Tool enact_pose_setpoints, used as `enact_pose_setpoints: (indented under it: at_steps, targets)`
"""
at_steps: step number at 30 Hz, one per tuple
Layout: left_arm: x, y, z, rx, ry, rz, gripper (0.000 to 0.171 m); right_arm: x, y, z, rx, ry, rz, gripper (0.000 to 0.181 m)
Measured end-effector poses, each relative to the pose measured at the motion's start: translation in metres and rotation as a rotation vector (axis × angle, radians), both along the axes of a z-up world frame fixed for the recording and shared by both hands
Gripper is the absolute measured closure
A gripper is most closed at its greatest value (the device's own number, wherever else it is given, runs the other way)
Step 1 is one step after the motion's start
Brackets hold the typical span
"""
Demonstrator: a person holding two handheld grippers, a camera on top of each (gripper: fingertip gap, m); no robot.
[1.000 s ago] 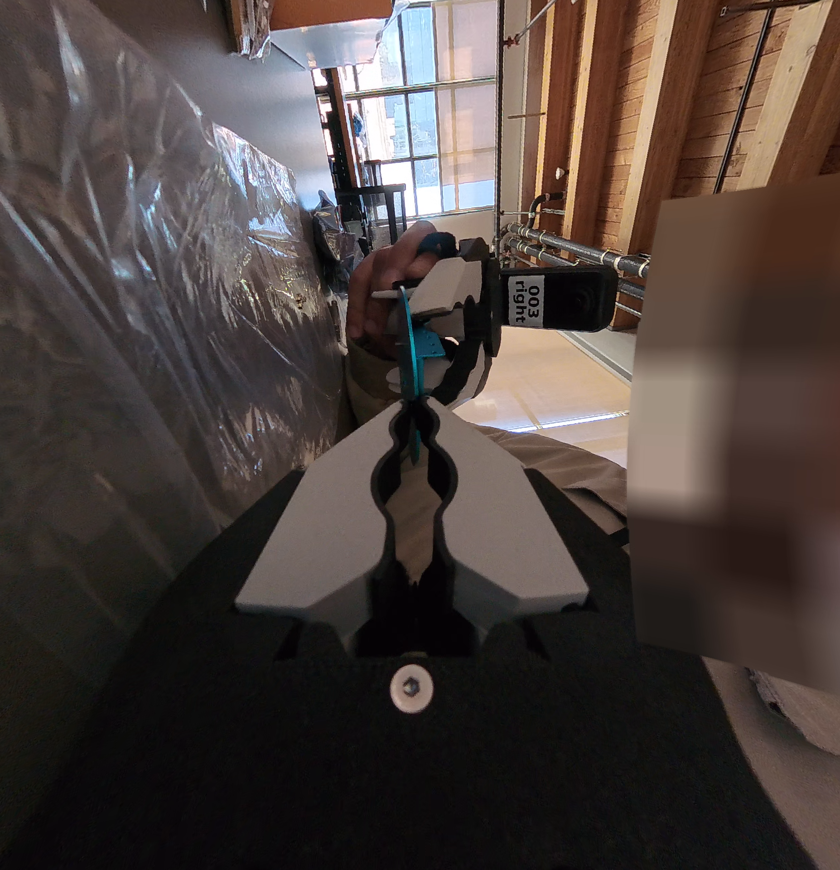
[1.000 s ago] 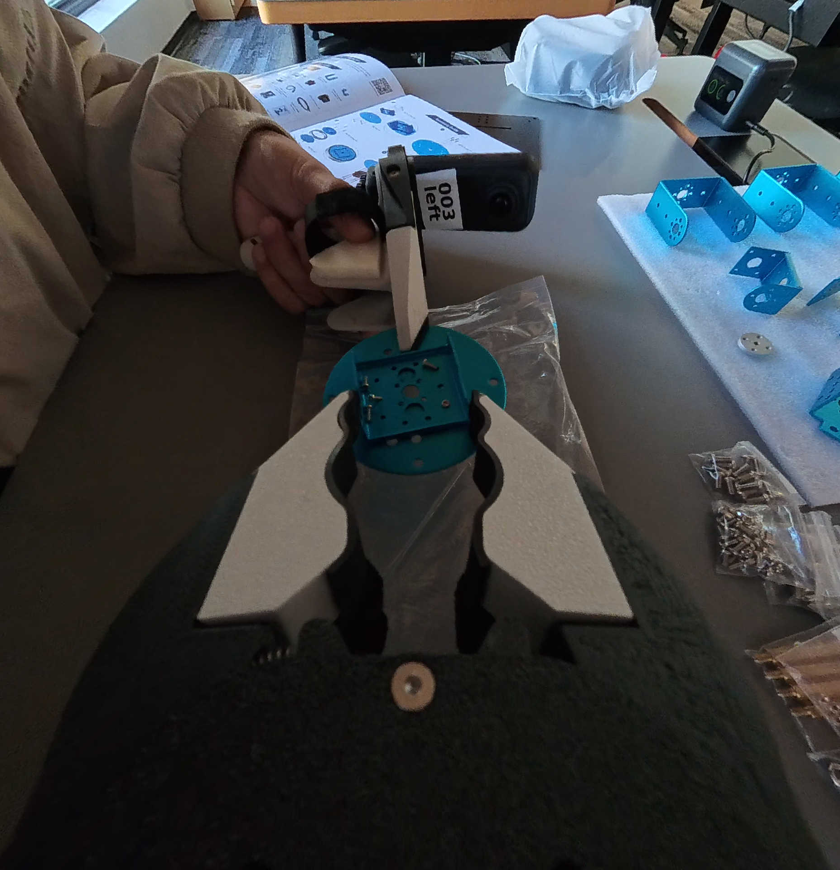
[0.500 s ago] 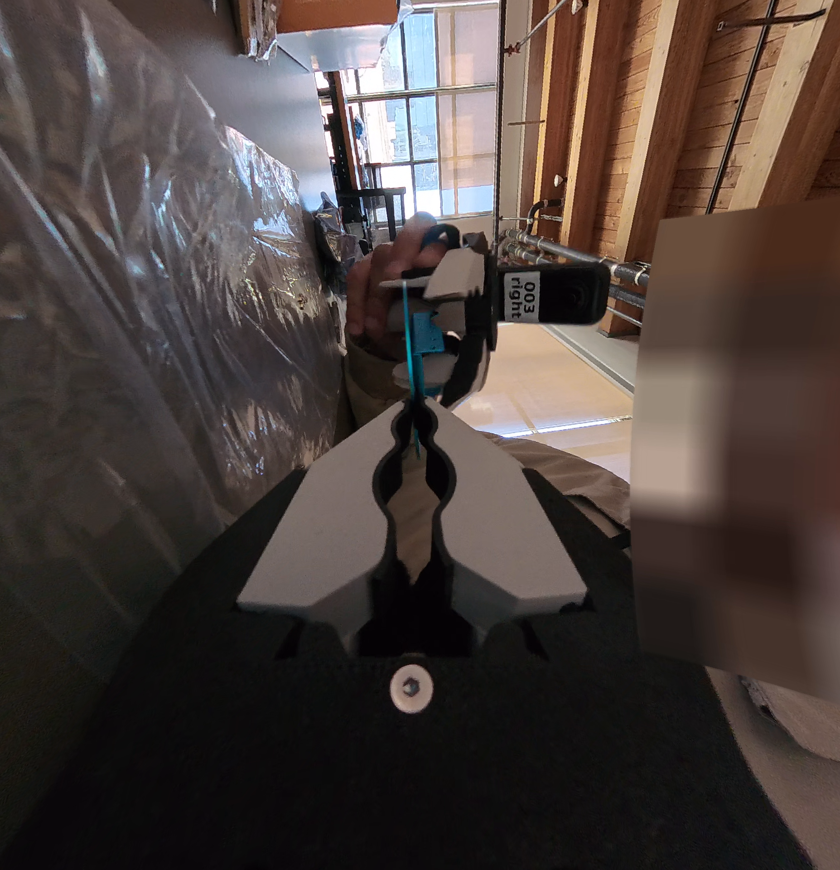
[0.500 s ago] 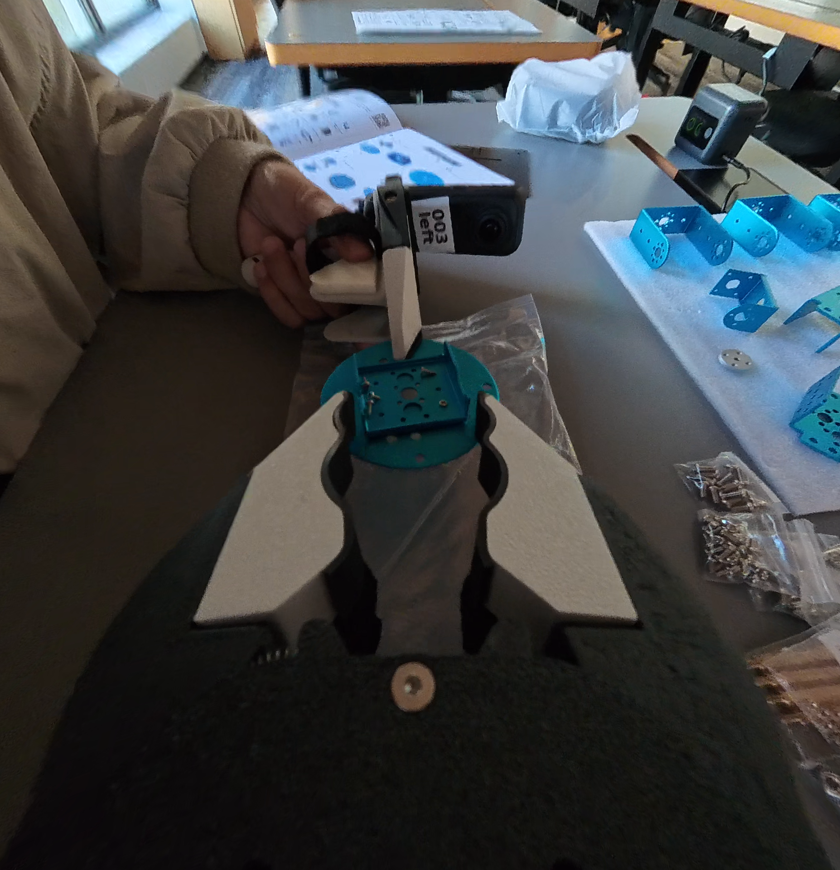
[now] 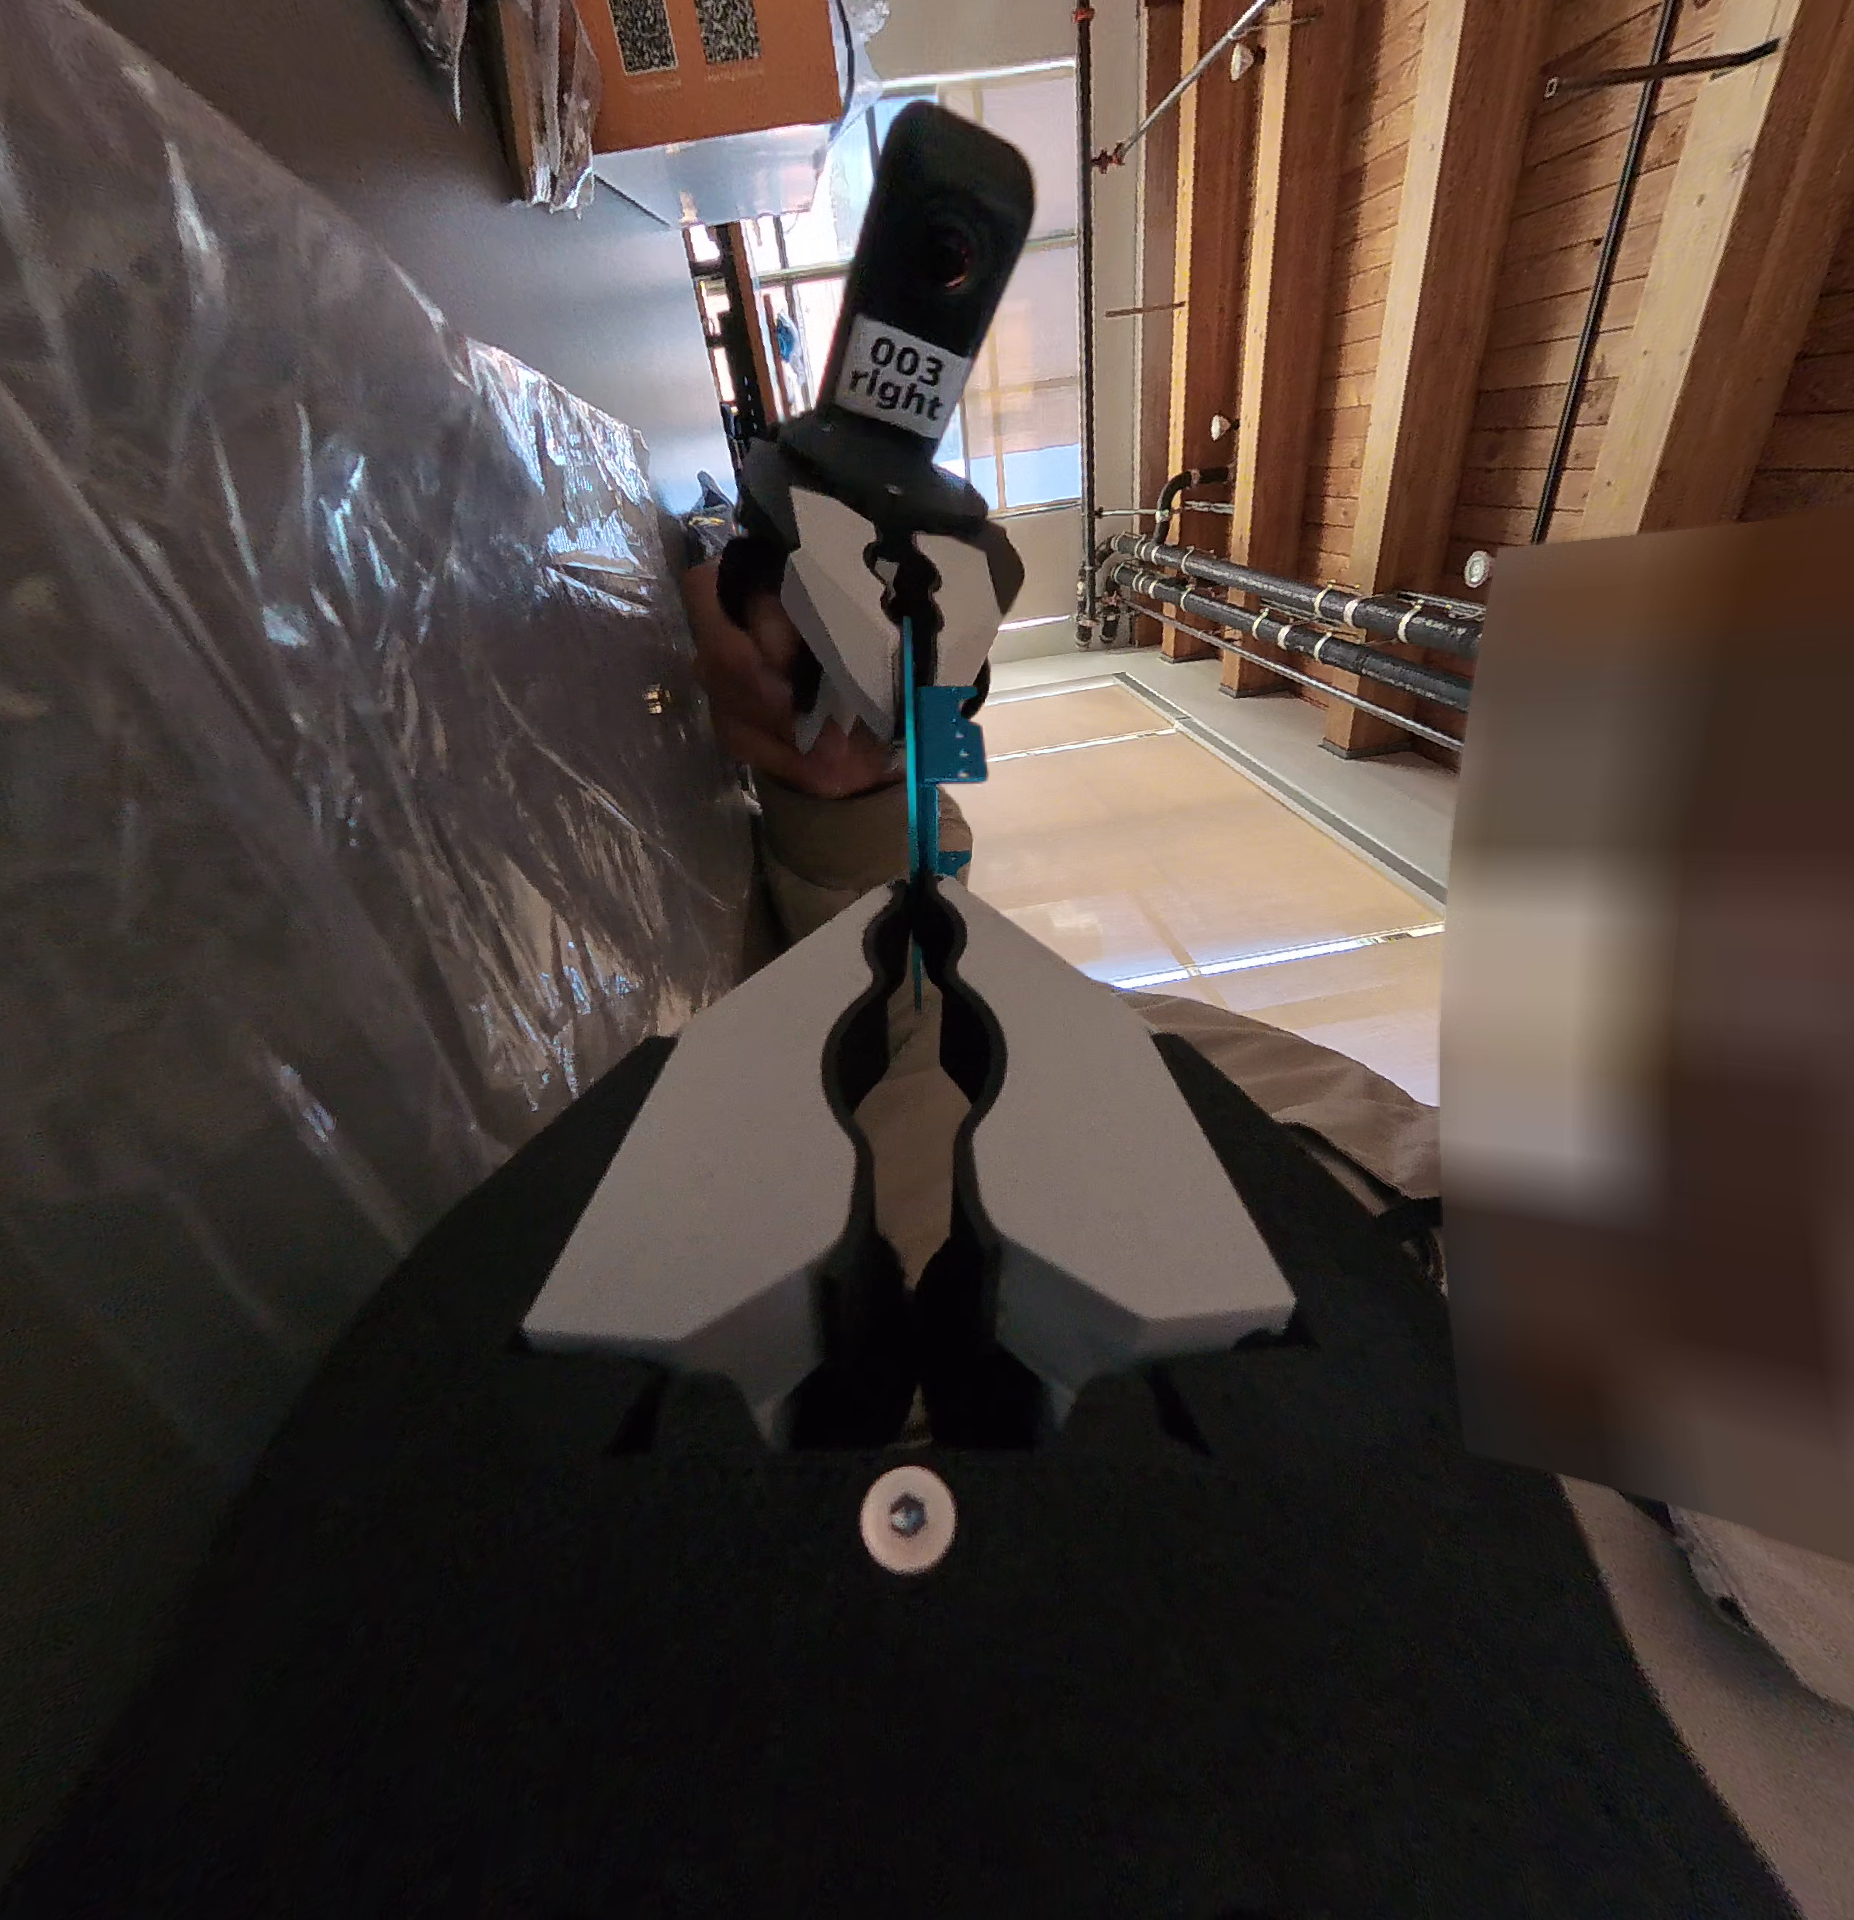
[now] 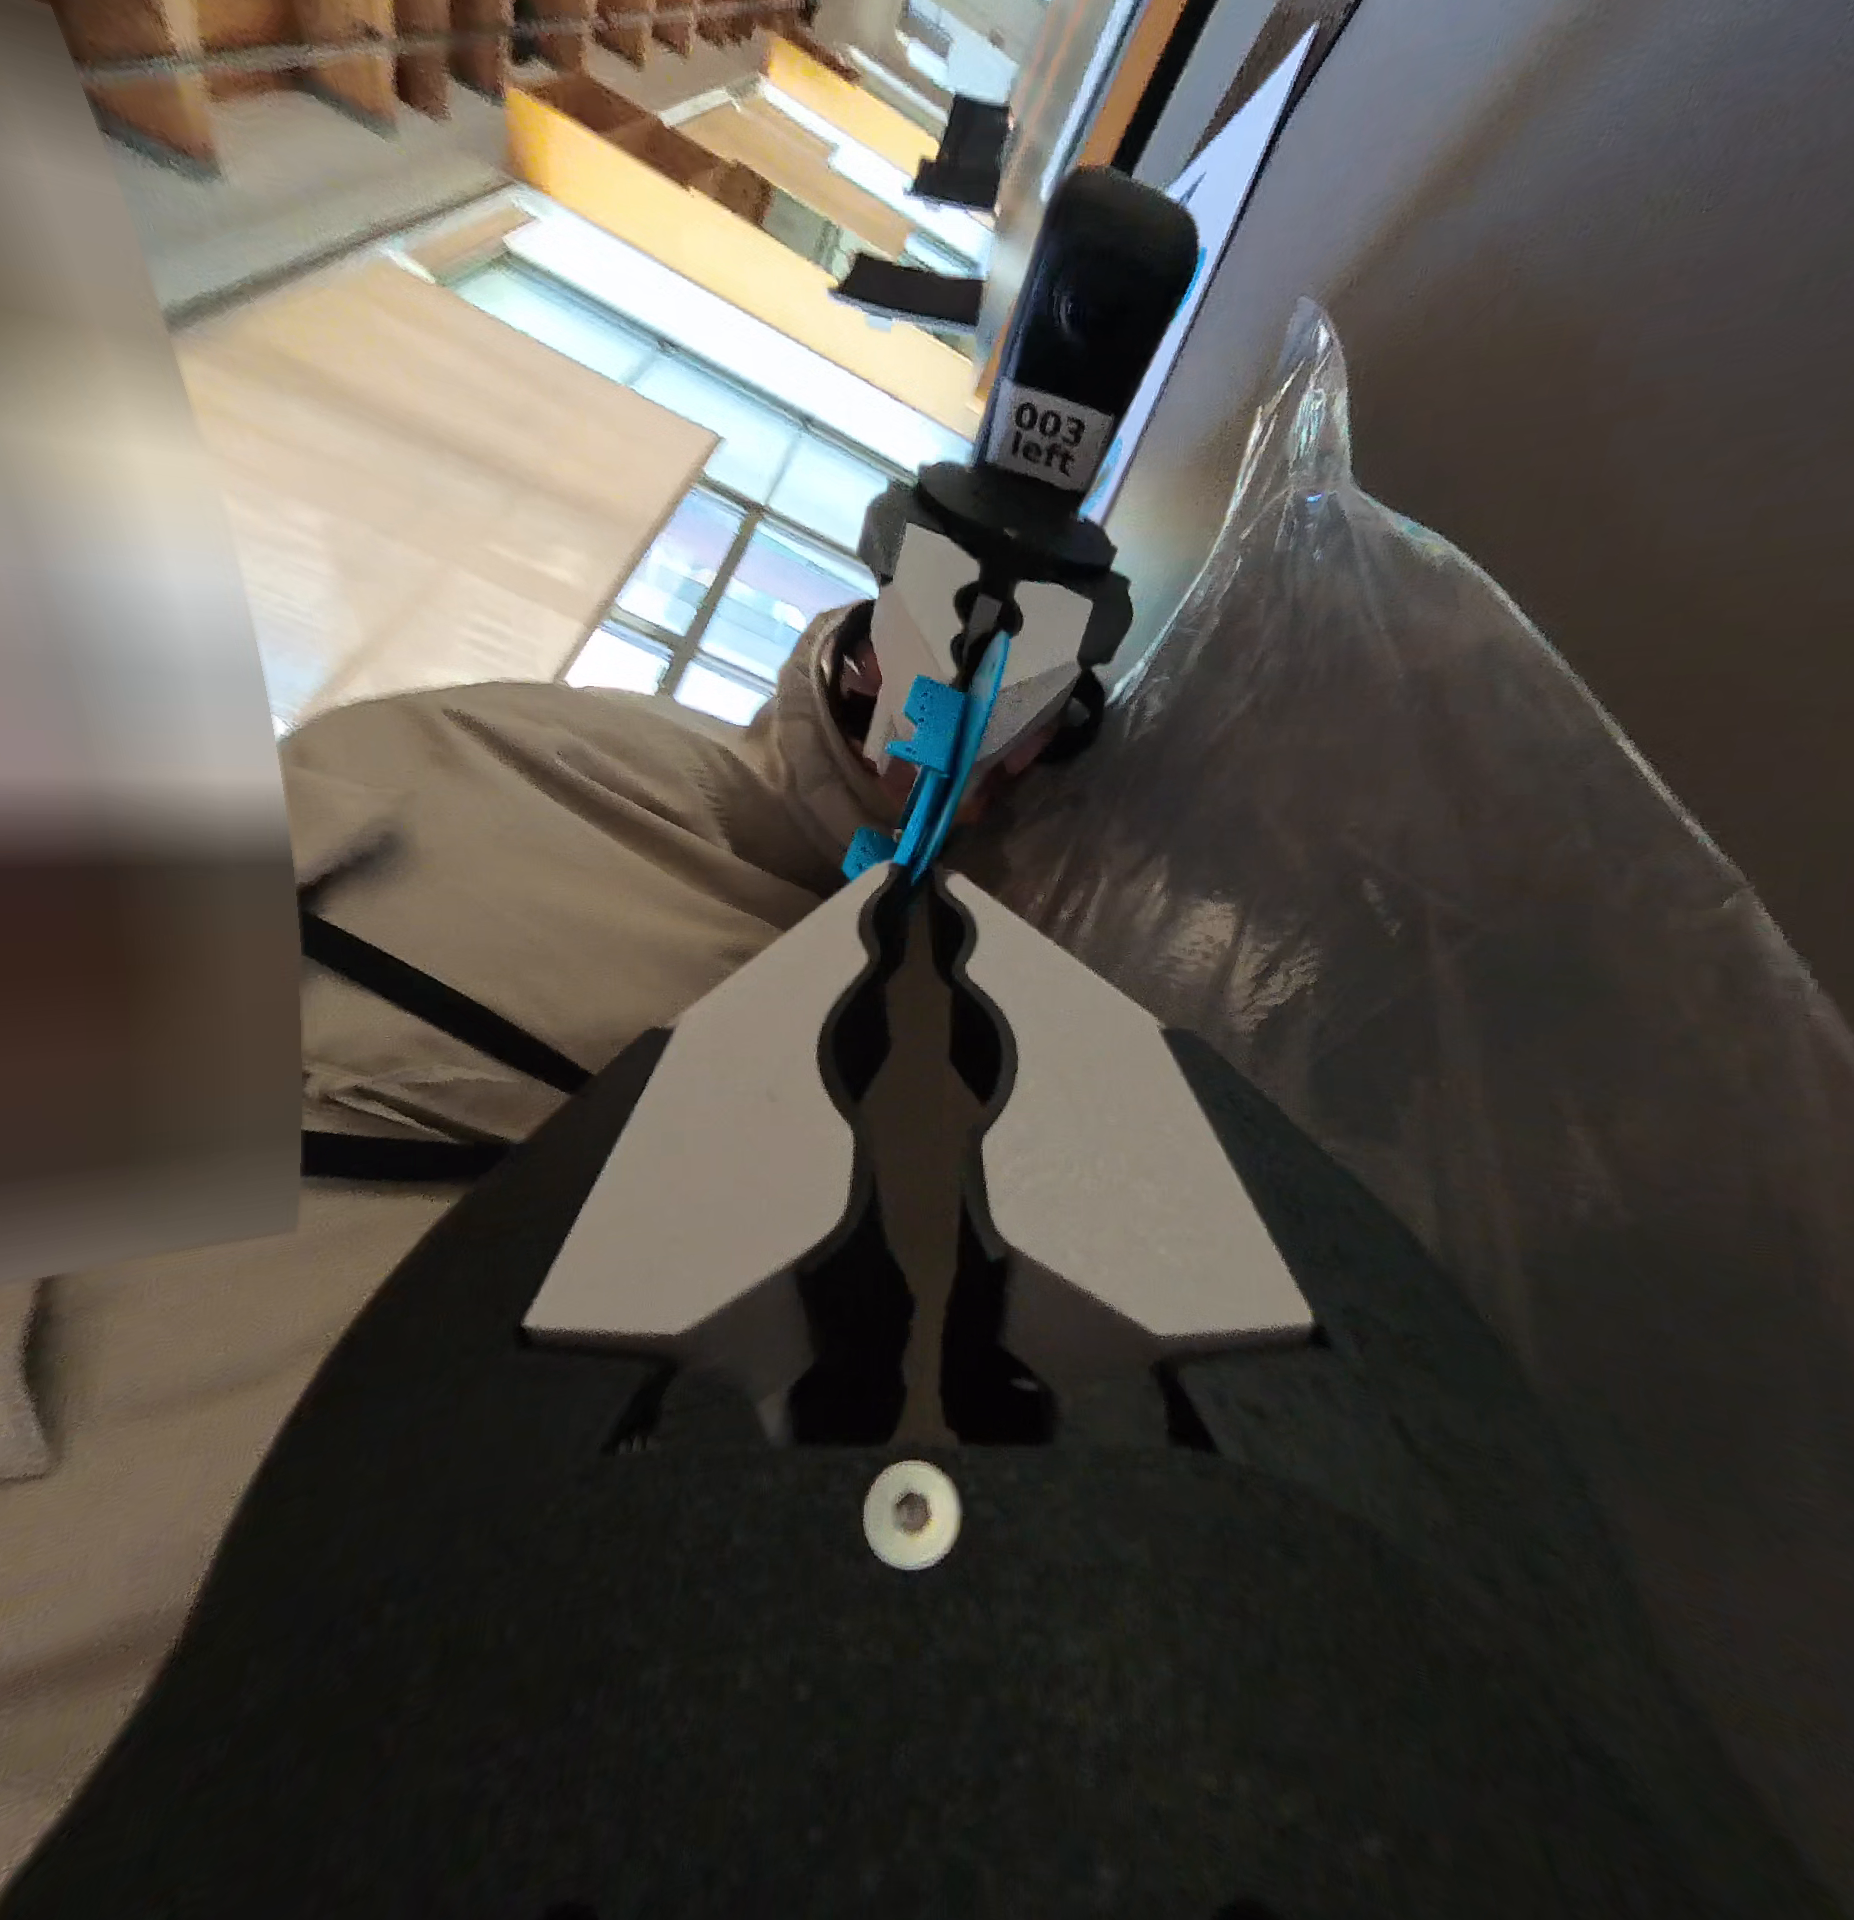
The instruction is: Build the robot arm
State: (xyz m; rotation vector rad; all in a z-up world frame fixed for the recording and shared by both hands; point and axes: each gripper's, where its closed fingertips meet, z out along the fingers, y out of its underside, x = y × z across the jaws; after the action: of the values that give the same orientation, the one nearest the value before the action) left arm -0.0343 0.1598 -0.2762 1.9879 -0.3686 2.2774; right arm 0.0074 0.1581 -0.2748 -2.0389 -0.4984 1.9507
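Right gripper (image 6: 910,883) now edge-on — clamping blue plate (image 6: 944,769).

A: The thin round metal plate (image 5: 912,748) is teal, and so is the small bracket (image 5: 952,736) on its face.

B: In the right wrist view it looks brighter blue (image 6: 938,774). The gripper fingers (image 5: 736,1164) are pale grey with black inner edges, on a black body.

A: The crinkled plastic bag (image 5: 310,665) is clear, glinting white over a grey tabletop.

B: The puffy jacket sleeve (image 6: 549,810) is beige. The wooden beams (image 5: 1422,312) are warm brown.
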Motion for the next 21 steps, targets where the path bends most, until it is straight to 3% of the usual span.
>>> enact_pose_setpoints:
  at_steps: [9, 21]
  targets:
    - [-0.0001, 0.0021, 0.0008, 0.029, 0.004, 0.009, 0.169, 0.0008, 0.0014, -0.0099, -0.291, 0.065, -0.020, 0.181]
    - [0.0003, -0.0002, -0.0033, 0.063, 0.037, -0.006, 0.171, 0.0062, 0.0017, -0.0081, -0.290, 0.042, -0.032, 0.181]
